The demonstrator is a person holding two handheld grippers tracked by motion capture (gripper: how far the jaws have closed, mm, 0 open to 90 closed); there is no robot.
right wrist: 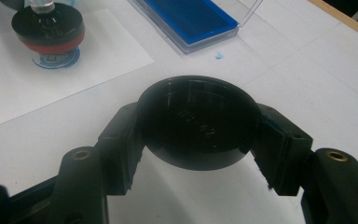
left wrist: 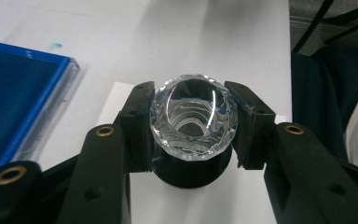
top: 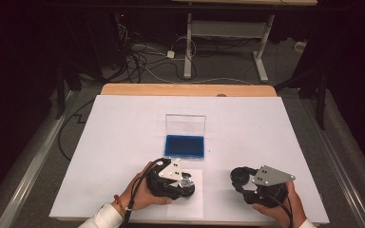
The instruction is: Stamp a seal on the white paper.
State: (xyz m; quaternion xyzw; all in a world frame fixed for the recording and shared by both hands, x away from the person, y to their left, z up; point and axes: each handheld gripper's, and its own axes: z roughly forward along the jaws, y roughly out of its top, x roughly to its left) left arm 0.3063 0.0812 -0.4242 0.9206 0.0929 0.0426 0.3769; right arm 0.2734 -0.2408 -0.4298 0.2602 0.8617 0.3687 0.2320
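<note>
Dim room, bright white table (top: 123, 142) — soft shadows, slightly blurred close-ups.

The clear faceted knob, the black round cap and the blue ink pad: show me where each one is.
clear faceted knob (left wrist: 193, 119), left gripper view, on its glassy top face.
black round cap (right wrist: 196, 122), right gripper view, on its dark face.
blue ink pad (top: 184, 146), high view, on its blue surface.

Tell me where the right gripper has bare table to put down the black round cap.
Free: the white table sheet right of the blue ink pad, ahead of the right gripper with its black cap; also the far-left stretch. Crowded: the near middle, where the left gripper holds the clear-handled stamp on the paper slip.
</note>
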